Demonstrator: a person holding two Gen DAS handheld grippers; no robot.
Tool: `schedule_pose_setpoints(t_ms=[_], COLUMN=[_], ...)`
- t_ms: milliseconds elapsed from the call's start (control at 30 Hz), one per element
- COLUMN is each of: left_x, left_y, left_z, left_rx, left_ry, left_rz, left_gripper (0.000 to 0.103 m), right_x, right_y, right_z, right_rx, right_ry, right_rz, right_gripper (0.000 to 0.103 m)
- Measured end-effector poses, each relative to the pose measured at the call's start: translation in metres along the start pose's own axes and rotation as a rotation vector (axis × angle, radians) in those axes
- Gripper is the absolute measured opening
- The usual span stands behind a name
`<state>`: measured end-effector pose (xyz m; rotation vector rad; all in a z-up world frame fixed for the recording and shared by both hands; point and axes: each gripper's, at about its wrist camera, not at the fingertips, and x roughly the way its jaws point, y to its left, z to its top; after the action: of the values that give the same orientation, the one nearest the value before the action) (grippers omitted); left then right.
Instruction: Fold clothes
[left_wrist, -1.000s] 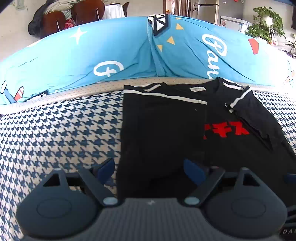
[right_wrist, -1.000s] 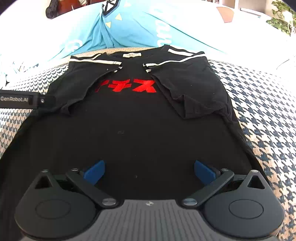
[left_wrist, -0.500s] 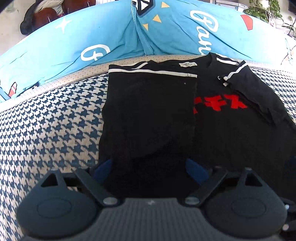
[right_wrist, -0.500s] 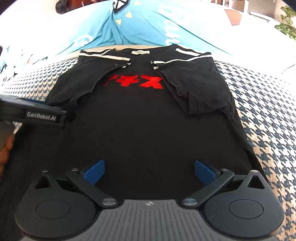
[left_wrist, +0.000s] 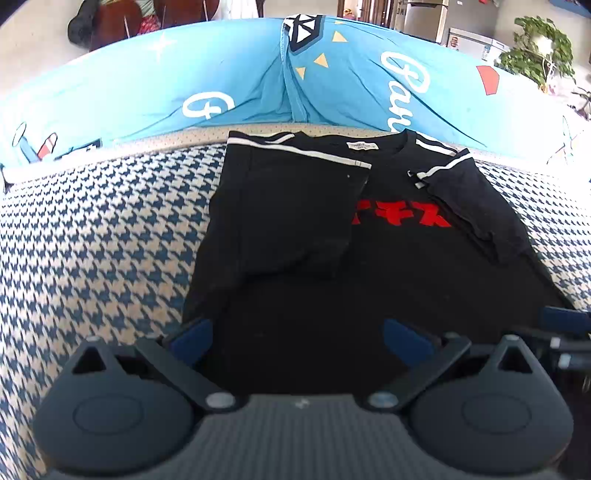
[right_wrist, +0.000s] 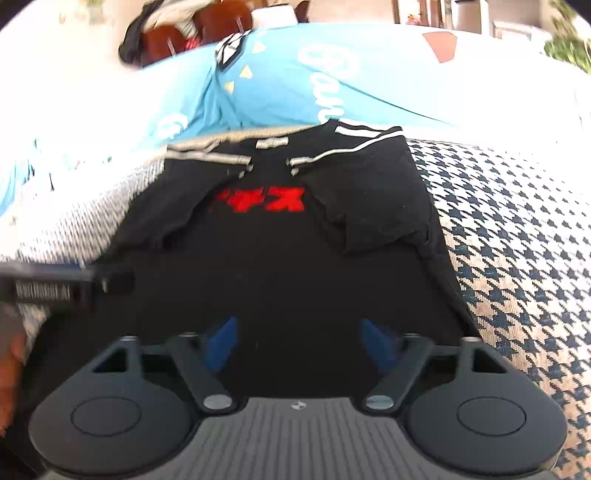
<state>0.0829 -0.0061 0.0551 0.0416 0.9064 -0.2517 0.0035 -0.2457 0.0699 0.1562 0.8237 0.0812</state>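
Observation:
A black T-shirt (left_wrist: 369, 266) with red characters and white shoulder stripes lies flat on a blue-and-cream houndstooth cover (left_wrist: 103, 236). Both sleeves are folded in over its chest. My left gripper (left_wrist: 299, 338) hovers at the shirt's lower left part, its jaws opening wide, with cloth below them but none pinched. My right gripper (right_wrist: 299, 341) is over the shirt's (right_wrist: 280, 266) lower middle. Its jaws are closing and still stand apart, with nothing visibly pressed between the pads. The left gripper's body (right_wrist: 55, 288) shows at the left edge of the blurred right wrist view.
A light blue printed cloth (left_wrist: 258, 74) is draped along the far edge behind the shirt. Brown chairs (left_wrist: 122, 22), a fridge and a potted plant (left_wrist: 535, 48) stand beyond. Bare houndstooth cover (right_wrist: 517, 236) lies right of the shirt. A hand (right_wrist: 11, 354) shows at the left.
The left jaws have spread wider and the right jaws have drawn closer together. Both grippers have shifted over the shirt, and the right wrist view has gone blurry.

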Motion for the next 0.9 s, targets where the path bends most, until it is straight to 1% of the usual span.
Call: schedule_pose_setpoints(t_ms=[133,200,300,467,633,733,800,900], left_x=[0.001,0.001,0.003,0.007,0.012,0.014,0.014,0.014], left_y=[-0.001,-0.001,0.002,0.008,0.012,0.012,0.011,0.009], left_z=[0.0,0.0,0.002,0.008,0.011,0.012,0.012,0.012], left_rx=[0.003,0.001,-0.016,-0.076,-0.114,-0.12,-0.115,-0.108], left_ry=[-0.005,-0.008,-0.012,0.0,0.017,0.022,0.022,0.026], left_rz=[0.006,0.012,0.02,0.021,0.028,0.023,0.024,0.018], left_gripper=[0.103,0.103,0.103,0.103,0.103,0.103,0.103,0.103], right_x=[-0.005,-0.005,-0.005,0.001,0.015,0.025,0.031,0.039], right_y=[-0.02,-0.03,-0.044,-0.062,-0.089,-0.101,-0.107,-0.115], right_z=[0.012,0.018,0.028,0.041,0.051,0.055,0.057,0.06], right_rx=[0.07,0.105,0.127,0.148,0.236,0.281,0.295,0.318], right_ry=[-0.043,-0.058,-0.07,-0.09,-0.095,-0.09,-0.095,-0.097], right_rz=[0.022,0.036,0.059,0.074,0.09,0.099,0.093,0.089], right_gripper=[0.046,0.036,0.026,0.025,0.025,0.028,0.034,0.035])
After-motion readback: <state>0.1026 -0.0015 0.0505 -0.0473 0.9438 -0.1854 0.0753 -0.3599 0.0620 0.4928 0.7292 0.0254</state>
